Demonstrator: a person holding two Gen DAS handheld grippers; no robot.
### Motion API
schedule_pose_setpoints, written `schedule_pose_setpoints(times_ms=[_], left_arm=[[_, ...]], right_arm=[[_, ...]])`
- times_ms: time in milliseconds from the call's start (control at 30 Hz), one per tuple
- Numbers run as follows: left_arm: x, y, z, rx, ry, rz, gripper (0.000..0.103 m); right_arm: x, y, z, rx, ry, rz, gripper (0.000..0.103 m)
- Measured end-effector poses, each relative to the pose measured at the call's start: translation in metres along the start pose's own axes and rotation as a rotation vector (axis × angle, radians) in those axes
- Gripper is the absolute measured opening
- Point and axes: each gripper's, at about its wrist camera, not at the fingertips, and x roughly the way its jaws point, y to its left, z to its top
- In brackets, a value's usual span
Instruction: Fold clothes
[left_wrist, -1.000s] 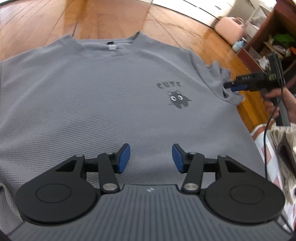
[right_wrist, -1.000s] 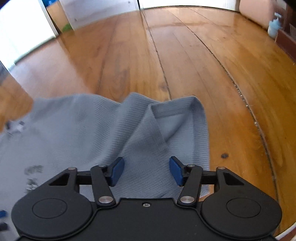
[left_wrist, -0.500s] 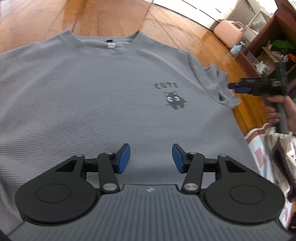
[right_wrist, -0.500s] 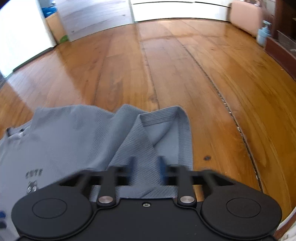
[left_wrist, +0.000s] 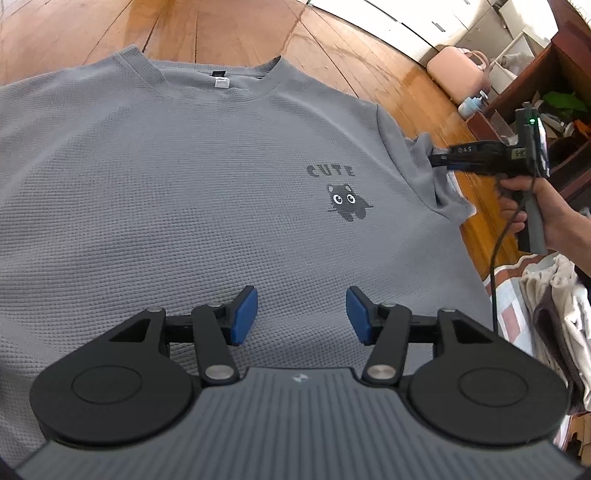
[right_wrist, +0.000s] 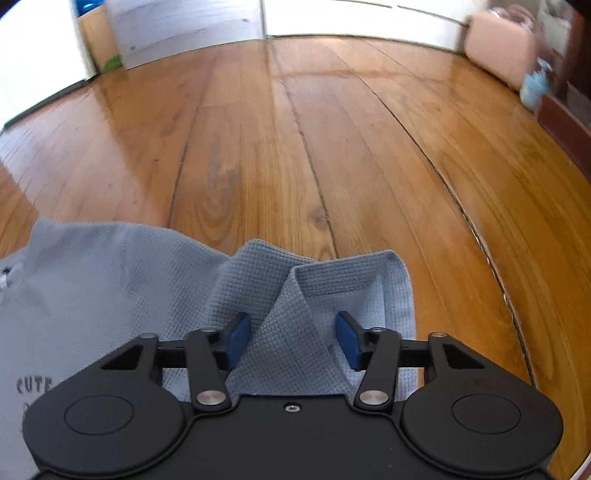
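A grey T-shirt (left_wrist: 184, 184) with a "CUTE" cat print (left_wrist: 345, 201) lies flat on the wooden floor, collar away from me. My left gripper (left_wrist: 301, 314) hovers open over the shirt's lower front, with nothing between its blue pads. In a person's hand (left_wrist: 546, 210), my right gripper (left_wrist: 437, 160) has its tip at the shirt's right sleeve (left_wrist: 439, 192), which bunches up against it. In the right wrist view the right gripper (right_wrist: 293, 339) is closing, a raised fold of the sleeve (right_wrist: 351, 280) standing between its pads, which are still apart.
Bare wooden floor (right_wrist: 295, 147) stretches beyond the shirt. A pink bag (left_wrist: 458, 70) and a small blue bottle (left_wrist: 471, 105) stand by a dark wooden shelf (left_wrist: 569, 92) at the far right. A pile of other cloth (left_wrist: 546, 314) lies on a checked mat at the right edge.
The right gripper, just off the sleeve half a second ago, is back at it, and the sleeve fold now stands between its pads. The left gripper has stayed where it was.
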Motion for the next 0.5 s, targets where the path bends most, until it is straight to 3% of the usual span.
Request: schedule_pose_setpoints(times_ms=[233,367,433,500], left_arm=[[0.0,0.0,0.002,-0.017,0.026,0.005,0.053],[0.0,-0.002,0.002,-0.012,0.031,0.011,0.053],[0.0,0.0,0.003,-0.015,0.034,0.0,0.053],[0.001,0.003,0.004,-0.023,0.04,-0.019,0.055]], right_arm=[[-0.037,-0.034,-0.002,0.125,-0.035,0.066,0.004],[-0.049,-0.075,-0.009,0.288,0.056,0.054,0.004],[-0.044,-0.087,-0.019,0.313,0.172,0.022,0.003],[-0.037,-0.089,-0.028,0.251,0.244,-0.1,0.005]])
